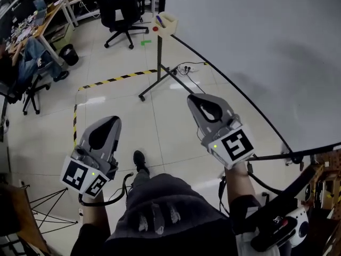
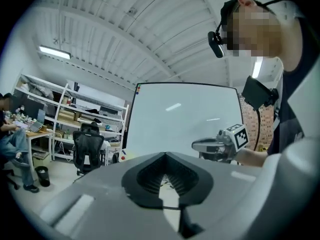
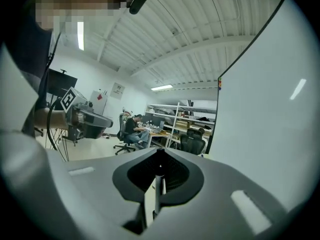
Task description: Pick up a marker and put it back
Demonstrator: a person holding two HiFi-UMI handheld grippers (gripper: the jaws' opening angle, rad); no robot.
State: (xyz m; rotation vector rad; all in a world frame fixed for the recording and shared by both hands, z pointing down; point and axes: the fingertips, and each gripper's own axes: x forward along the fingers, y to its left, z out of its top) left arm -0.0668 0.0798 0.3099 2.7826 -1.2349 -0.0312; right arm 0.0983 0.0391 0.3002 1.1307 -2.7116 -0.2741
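Whiteboard [image 1: 256, 47] at right | box [image 1: 166, 24] on stand [image 1: 159, 57] ahead, chair [image 1: 120, 7] beyond | left gripper [image 1: 112, 120] and right gripper [image 1: 194, 98] closed

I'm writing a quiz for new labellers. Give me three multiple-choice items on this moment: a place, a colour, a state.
1. Where is the small beige marker box? A on the floor; B at the large white board's far corner; C on a shelf.
2. The striped floor tape is: A yellow and black; B red and white; C blue.
3. The right tool's jaws are: A wide apart; B shut on a marker; C shut, empty.
B: it sits at the board's edge. A: the stripes show it. C: its own view shows them together, nothing between.
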